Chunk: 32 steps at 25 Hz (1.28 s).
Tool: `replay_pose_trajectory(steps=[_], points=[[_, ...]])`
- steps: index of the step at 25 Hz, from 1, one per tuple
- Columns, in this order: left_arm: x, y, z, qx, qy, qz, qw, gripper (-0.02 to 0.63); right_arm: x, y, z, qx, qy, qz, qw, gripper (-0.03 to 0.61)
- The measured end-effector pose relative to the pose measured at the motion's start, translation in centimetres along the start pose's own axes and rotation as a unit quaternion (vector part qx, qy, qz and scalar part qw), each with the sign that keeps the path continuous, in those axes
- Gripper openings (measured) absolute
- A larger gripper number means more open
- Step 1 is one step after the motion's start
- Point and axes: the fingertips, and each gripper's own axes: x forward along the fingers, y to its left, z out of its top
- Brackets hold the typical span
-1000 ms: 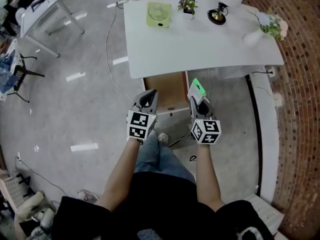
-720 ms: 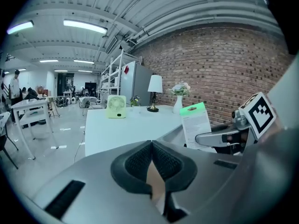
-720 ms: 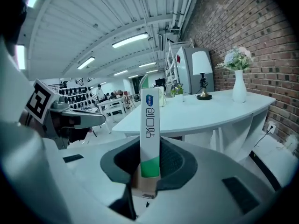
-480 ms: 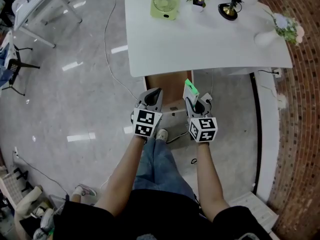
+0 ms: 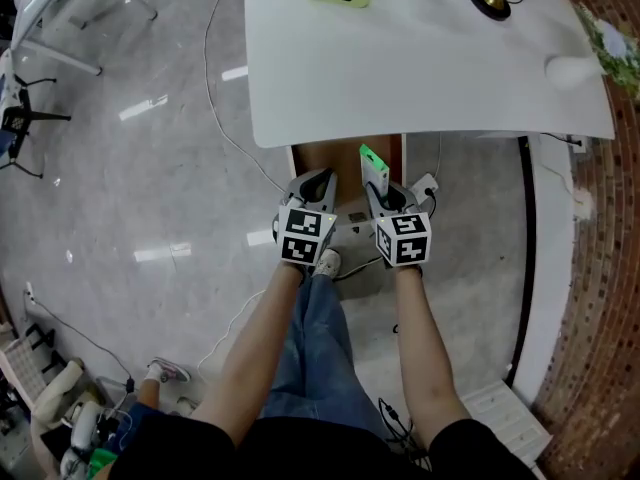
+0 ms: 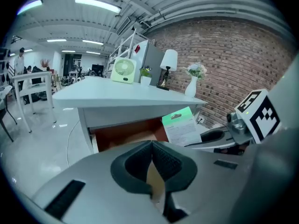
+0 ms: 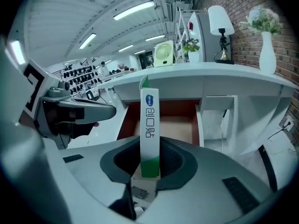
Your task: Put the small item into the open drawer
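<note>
While I closed in on the drawer (image 5: 325,156): both grippers moved up to its front over the last second. The green-topped pack (image 5: 373,165) went from out past its right side to over its right half.
Desk (image 5: 420,68): its front edge now hides more of the drawer than it did a second ago, so I'm leaning further over it.
Right gripper (image 5: 383,196): clamped on the pack's lower end, no change in the squeeze. In the right gripper view the pads (image 7: 170,160) press on both sides of the green bottom of the pack (image 7: 150,125).
Pack vs drawer: it stands upright between my jaws and points straight into the opening. The drawer's red back wall (image 7: 177,107) and tan floor show on both sides of it. From the head view its top reaches in over the drawer, near the right wall. It isn't resting on anything in there yet.
Left gripper (image 5: 318,190): jaws together with nothing in them, parked just in front of the drawer's left half, right next to the other gripper.
What it means: I reckon the carry is basically done. What's left is pushing in, lowering the pack to the drawer floor and letting go.
</note>
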Motion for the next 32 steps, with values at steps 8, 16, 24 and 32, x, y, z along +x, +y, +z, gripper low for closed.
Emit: replay_pose_trajectory(steps=[8, 16, 24, 32], points=[[5.1, 1.5, -4.4, -0.045, 0.021, 0.008, 0.9987, 0.021, 7.3, -2.4, -3.8, -0.020, 0.068, 0.010, 0.997, 0.083], [7.4, 3.3, -7.6, -0.080, 0.037, 0.027, 0.9957, 0.021, 12.6, -3.2, -7.0, -0.035, 0.138, 0.020, 0.990, 0.084], [7.8, 3.6, -8.0, -0.091, 0.031, 0.026, 0.9950, 0.021, 15.5, -3.1, -8.5, -0.049, 0.188, 0.030, 0.980, 0.089], [7.9, 3.3, -8.1, -0.090, 0.034, 0.019, 0.9952, 0.022, 15.8, -3.6, -8.7, -0.051, 0.191, 0.015, 0.980, 0.192]])
